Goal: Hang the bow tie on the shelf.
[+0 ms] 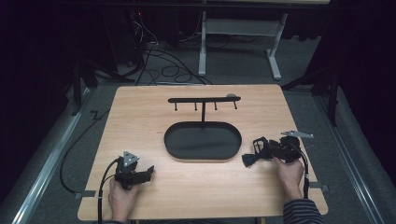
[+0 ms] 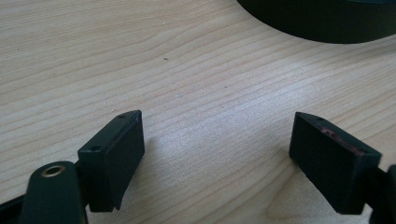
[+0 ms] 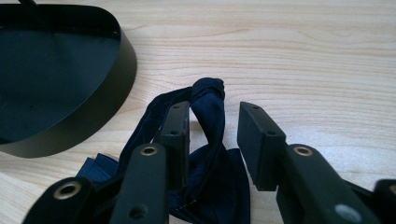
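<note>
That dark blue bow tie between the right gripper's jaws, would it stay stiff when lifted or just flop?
Probably flop: the bow tie is folded, creased cloth, so its wings and strap would likely droop from the knot. It looks light, thin fabric lying flat on the table. It seems unlikely to roll or break, and the right gripper, jaws astride the knot, could slip on smooth fabric.

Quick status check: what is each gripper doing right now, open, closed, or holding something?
Left gripper: open, nothing between its jaws, just bare table.
Right gripper: open around the knot of the dark bow tie; pads not yet pressing on it.
</note>
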`<state>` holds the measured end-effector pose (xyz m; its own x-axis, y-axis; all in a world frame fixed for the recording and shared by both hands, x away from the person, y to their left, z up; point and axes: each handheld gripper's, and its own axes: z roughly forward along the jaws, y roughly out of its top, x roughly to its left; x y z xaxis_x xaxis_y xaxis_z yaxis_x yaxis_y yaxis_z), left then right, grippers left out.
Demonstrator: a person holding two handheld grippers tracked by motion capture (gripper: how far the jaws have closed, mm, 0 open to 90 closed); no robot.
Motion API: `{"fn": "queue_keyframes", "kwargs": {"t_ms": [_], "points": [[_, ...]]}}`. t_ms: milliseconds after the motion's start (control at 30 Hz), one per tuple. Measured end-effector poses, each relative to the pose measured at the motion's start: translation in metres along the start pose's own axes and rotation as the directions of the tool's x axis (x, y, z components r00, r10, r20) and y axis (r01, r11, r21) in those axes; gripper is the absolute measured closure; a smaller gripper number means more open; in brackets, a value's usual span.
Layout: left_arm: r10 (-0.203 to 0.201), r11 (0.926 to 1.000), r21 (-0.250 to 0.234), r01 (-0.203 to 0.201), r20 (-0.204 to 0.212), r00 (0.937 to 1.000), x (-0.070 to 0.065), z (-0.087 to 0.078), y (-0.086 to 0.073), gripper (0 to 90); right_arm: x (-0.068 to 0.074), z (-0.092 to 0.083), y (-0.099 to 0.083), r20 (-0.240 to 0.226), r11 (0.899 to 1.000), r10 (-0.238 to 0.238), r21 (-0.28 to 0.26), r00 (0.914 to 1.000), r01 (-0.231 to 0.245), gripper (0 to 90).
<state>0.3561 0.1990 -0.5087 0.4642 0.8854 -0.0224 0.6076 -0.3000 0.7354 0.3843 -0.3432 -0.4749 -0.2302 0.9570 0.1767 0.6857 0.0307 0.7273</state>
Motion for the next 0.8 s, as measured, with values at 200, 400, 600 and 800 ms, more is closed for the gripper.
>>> {"fn": "queue_keyframes", "kwargs": {"t_ms": [200,400,600,800], "points": [[0.0,1.0,0.0,0.0,0.0,1.0,0.0,0.0,0.0,18.6,0.0,0.002,0.0,-0.014,1.0,-0.009,0.003,0.9999,0.009,79.2],[0.0,1.0,0.0,0.0,0.0,1.0,0.0,0.0,0.0,18.6,0.002,0.0,0.0,-0.019,1.0,-0.025,-0.005,0.9995,0.025,87.4],[0.0,1.0,0.0,0.0,0.0,1.0,0.0,0.0,0.0,18.5,0.004,-0.004,0.001,-0.021,0.999,-0.046,-0.016,0.9987,0.045,90.0],[0.0,1.0,0.0,0.0,0.0,1.0,0.0,0.0,0.0,18.5,0.006,-0.008,0.001,-0.027,0.998,-0.061,-0.026,0.9977,0.061,90.0]]}}
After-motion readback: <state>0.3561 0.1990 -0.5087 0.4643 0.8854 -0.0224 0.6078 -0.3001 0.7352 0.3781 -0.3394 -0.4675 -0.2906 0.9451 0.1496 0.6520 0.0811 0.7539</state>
